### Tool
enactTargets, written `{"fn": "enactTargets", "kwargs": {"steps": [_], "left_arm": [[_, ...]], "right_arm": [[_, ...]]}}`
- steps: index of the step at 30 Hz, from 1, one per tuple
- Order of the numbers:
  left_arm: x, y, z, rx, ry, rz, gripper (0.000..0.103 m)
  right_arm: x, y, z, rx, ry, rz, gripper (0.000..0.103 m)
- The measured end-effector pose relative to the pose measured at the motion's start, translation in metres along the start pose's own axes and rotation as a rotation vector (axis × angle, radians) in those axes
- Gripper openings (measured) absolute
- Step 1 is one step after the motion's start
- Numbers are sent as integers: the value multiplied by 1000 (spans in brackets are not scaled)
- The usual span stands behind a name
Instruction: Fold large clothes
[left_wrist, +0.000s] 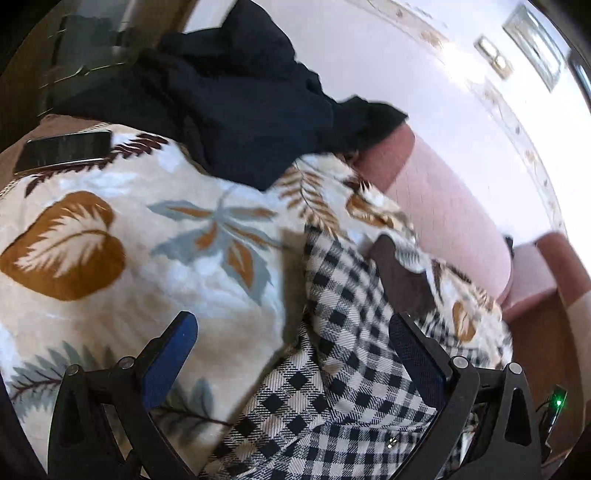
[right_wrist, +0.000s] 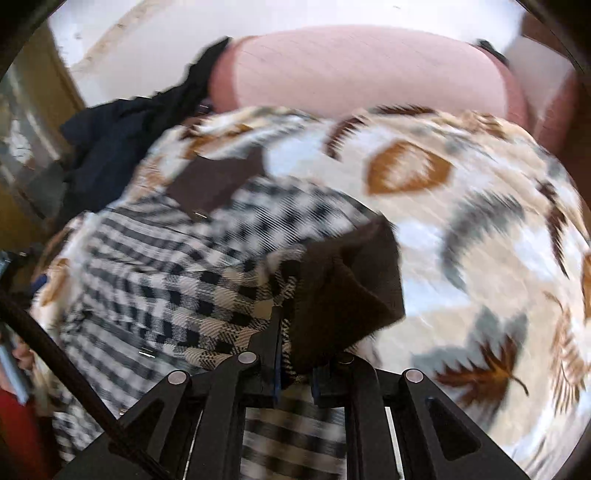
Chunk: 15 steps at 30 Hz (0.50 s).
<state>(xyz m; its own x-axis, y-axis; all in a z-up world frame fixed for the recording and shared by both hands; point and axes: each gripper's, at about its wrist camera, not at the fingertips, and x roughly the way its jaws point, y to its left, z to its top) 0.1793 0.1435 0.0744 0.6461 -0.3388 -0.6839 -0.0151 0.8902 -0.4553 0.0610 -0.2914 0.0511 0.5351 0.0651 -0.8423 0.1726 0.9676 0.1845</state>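
A black-and-white checked shirt with brown lining lies on a leaf-patterned blanket. My left gripper is open, its blue-padded fingers spread just above the shirt's edge, holding nothing. In the right wrist view my right gripper is shut on the checked shirt, pinching a fold where the brown lining shows. That view is motion-blurred.
A pile of dark navy clothes lies at the far end of the blanket. A black phone rests on the blanket's far left edge. A pink sofa back rises behind, with a white wall above it.
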Motion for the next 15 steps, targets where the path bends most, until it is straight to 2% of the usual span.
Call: {"fn": "enactTargets", "kwargs": {"steps": [4,8,9,12,15], "left_arm": [[17,-15,-13,62,55,18,103],[36,-18,-20,65,120,26,103],[41,-17,-22,66,136,44,103],[53,-17,-27,105,159,138,103],[60,-13,-31,130,181,211,98]], "right_arm": [[2,-17,-8,75,-2,32,22],[-4,-5,-2,39,-27,4,21],[-6,1,2,20,-38,0,17],[-16,17,15,-20,-83,8,16],[-28,21,29,0,-148,79,16]]}}
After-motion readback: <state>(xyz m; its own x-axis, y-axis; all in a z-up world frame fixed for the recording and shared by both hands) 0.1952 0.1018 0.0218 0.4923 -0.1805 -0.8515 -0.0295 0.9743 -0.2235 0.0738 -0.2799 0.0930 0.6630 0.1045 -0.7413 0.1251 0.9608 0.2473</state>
